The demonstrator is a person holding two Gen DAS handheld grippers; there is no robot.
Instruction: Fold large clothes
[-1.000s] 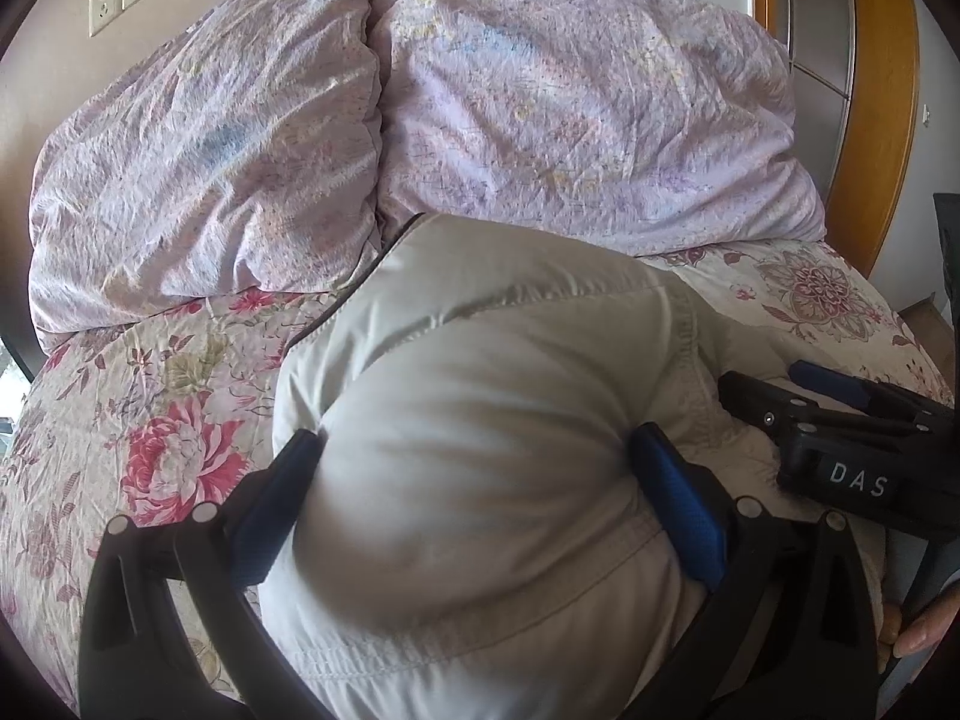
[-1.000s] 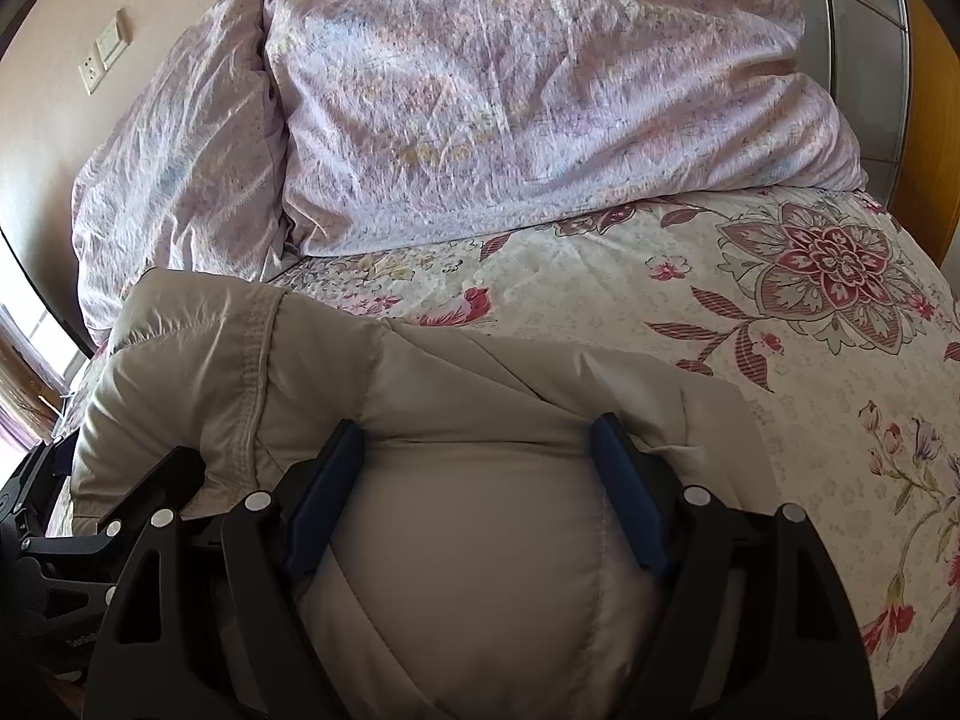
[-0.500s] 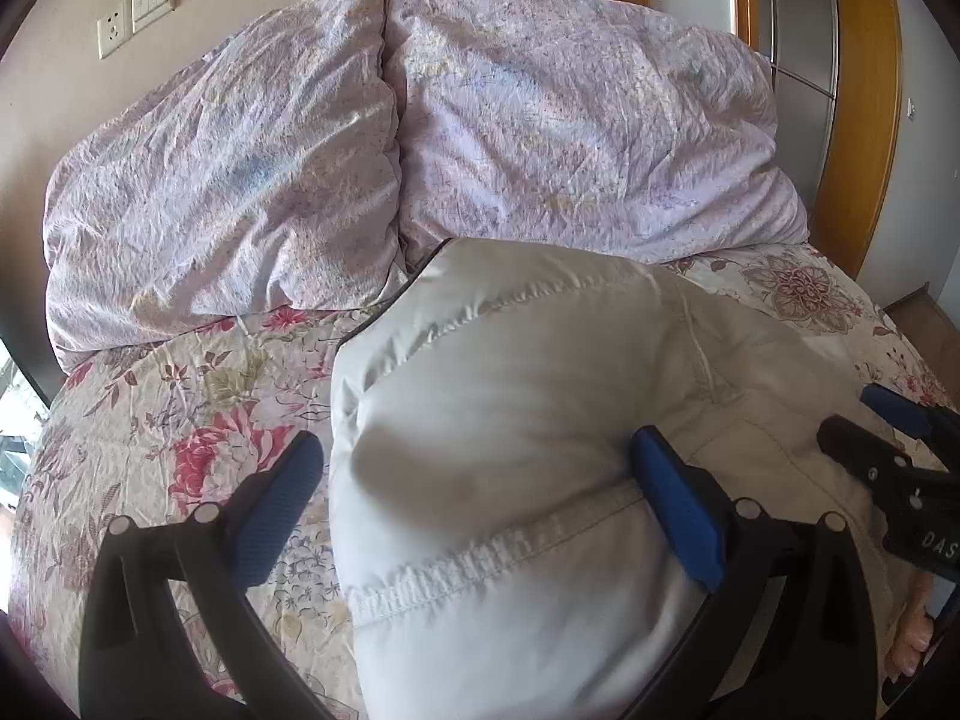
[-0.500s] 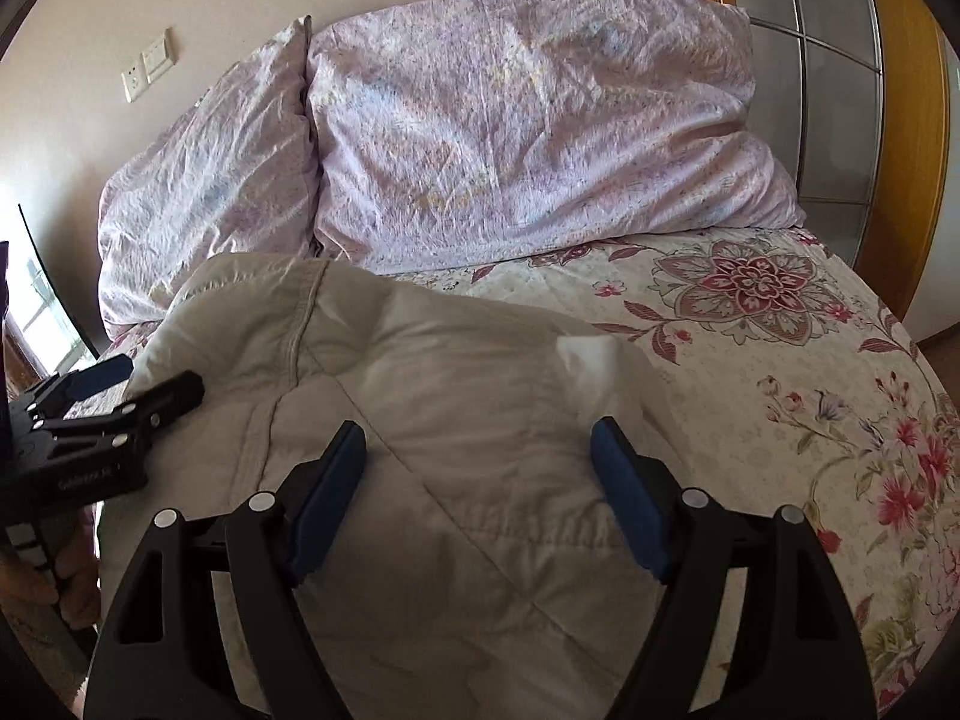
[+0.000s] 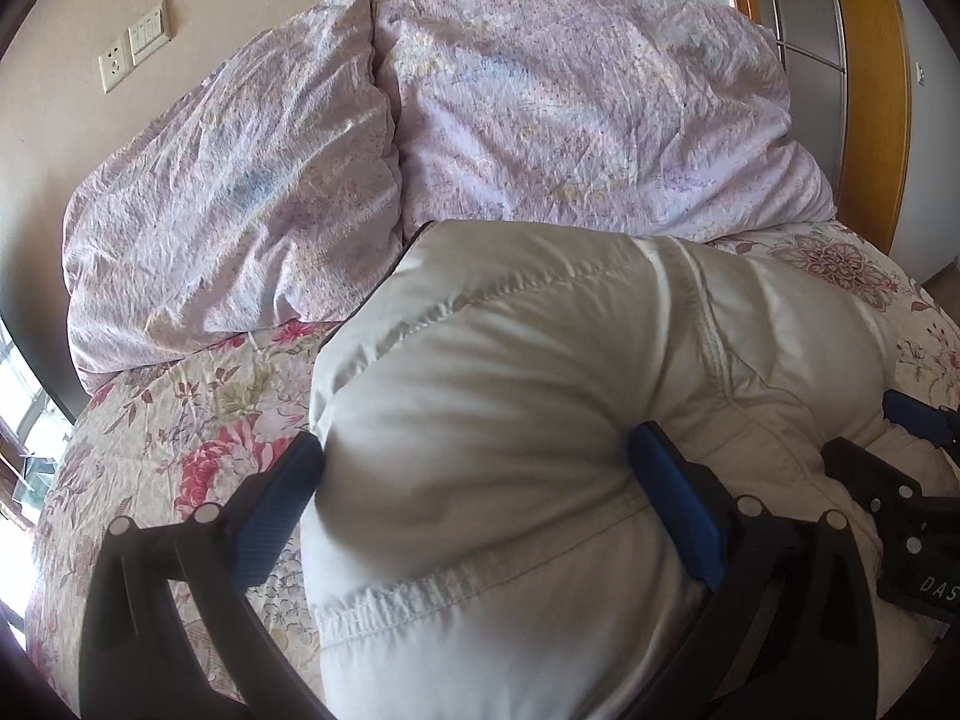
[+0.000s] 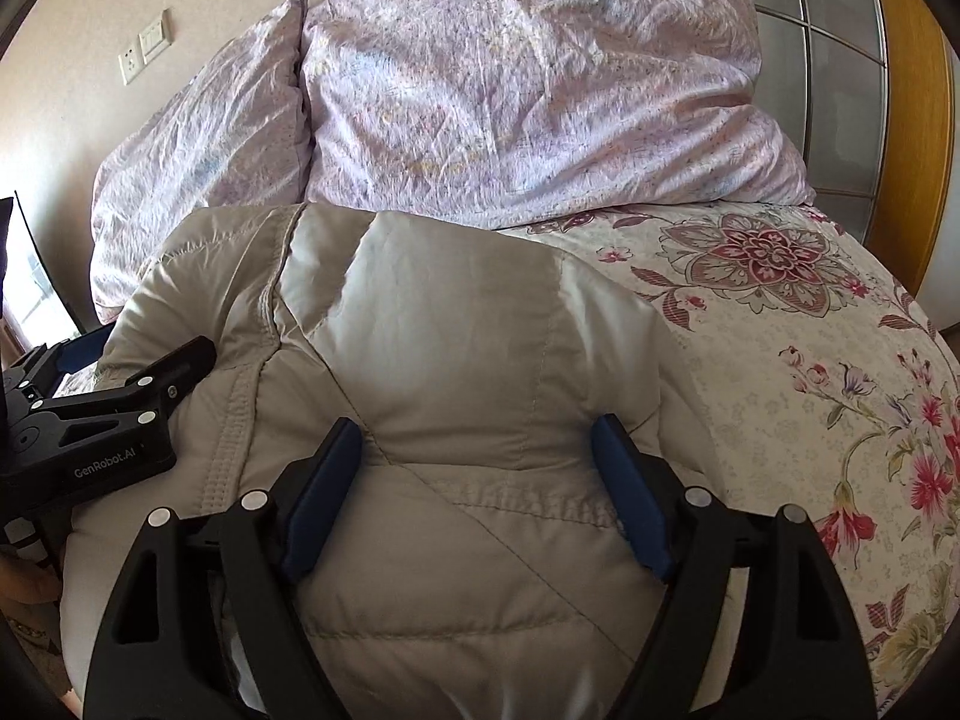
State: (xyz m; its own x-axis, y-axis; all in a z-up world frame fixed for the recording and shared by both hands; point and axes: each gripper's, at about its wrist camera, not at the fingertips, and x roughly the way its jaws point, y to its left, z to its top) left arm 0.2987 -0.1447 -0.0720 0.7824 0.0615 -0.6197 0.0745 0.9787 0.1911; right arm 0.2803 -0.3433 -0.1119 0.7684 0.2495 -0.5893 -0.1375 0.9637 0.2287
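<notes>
A beige padded jacket (image 5: pixel 528 396) lies bunched on the floral bed, also filling the right wrist view (image 6: pixel 456 348). My left gripper (image 5: pixel 474 480) has its blue-padded jaws spread wide, with a bulge of the jacket between them. My right gripper (image 6: pixel 477 474) is also spread wide over the jacket's near part, quilted fabric between its pads. The right gripper shows at the right edge of the left wrist view (image 5: pixel 900 480); the left gripper shows at the left edge of the right wrist view (image 6: pixel 96 414).
Two lilac pillows (image 5: pixel 252 192) (image 6: pixel 540 96) lean against the wall at the head of the bed. The floral bedspread (image 6: pixel 810 330) lies bare to the right of the jacket and to its left (image 5: pixel 162 420). A wooden wardrobe (image 6: pixel 912 90) stands at far right.
Both grippers drew back and rose, then came down again toward the jacket. The jacket's bulge shifted right in the left view. Both stayed open throughout.
</notes>
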